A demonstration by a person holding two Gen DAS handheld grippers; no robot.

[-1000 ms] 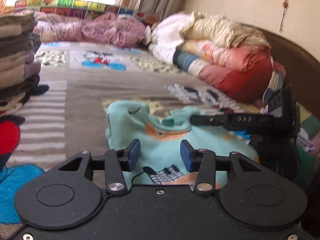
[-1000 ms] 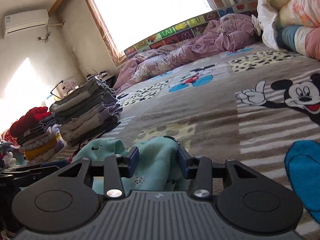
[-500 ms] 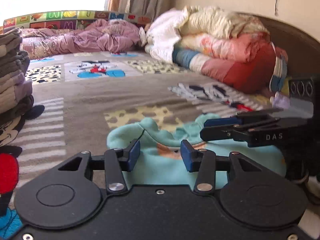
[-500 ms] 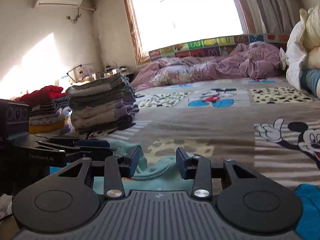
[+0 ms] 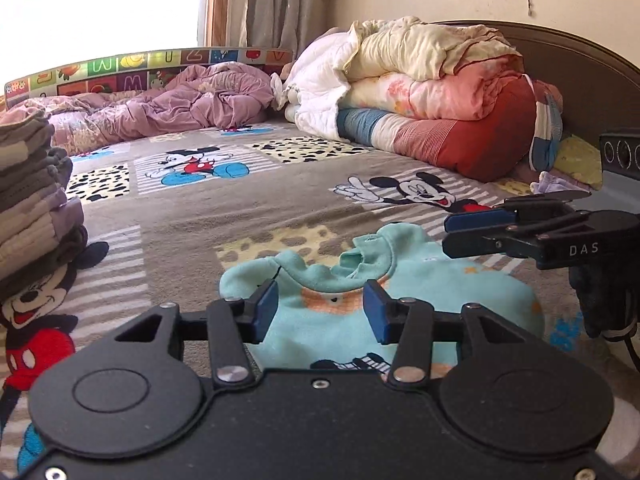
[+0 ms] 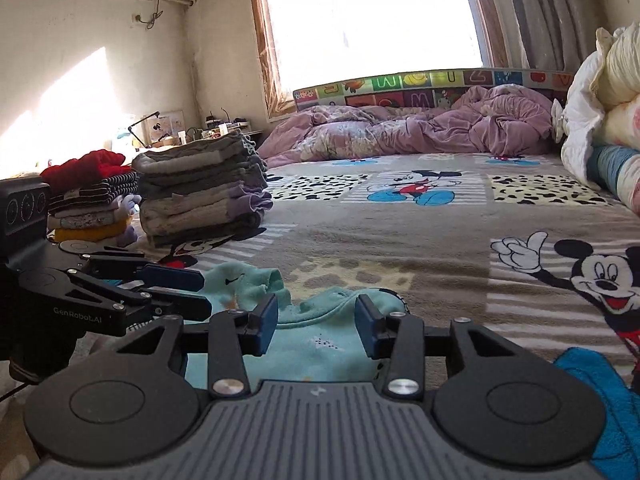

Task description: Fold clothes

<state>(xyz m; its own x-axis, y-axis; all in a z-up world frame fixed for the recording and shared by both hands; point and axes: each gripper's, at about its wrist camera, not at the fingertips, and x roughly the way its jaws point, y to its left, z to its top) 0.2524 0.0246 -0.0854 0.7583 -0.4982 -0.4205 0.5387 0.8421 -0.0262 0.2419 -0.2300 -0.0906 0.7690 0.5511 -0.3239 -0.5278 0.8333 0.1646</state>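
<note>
The small turquoise top [image 5: 400, 292] lying on the near bedspread [image 5: 240, 208] looks light and floppy, best pinched at shoulder seams, and both the left gripper [image 5: 320, 310] and right gripper [image 6: 316, 324] hover above it, fingers apart.

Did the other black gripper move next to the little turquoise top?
Yes. In the left wrist view, the right gripper rose and slid right, off the turquoise top.
</note>
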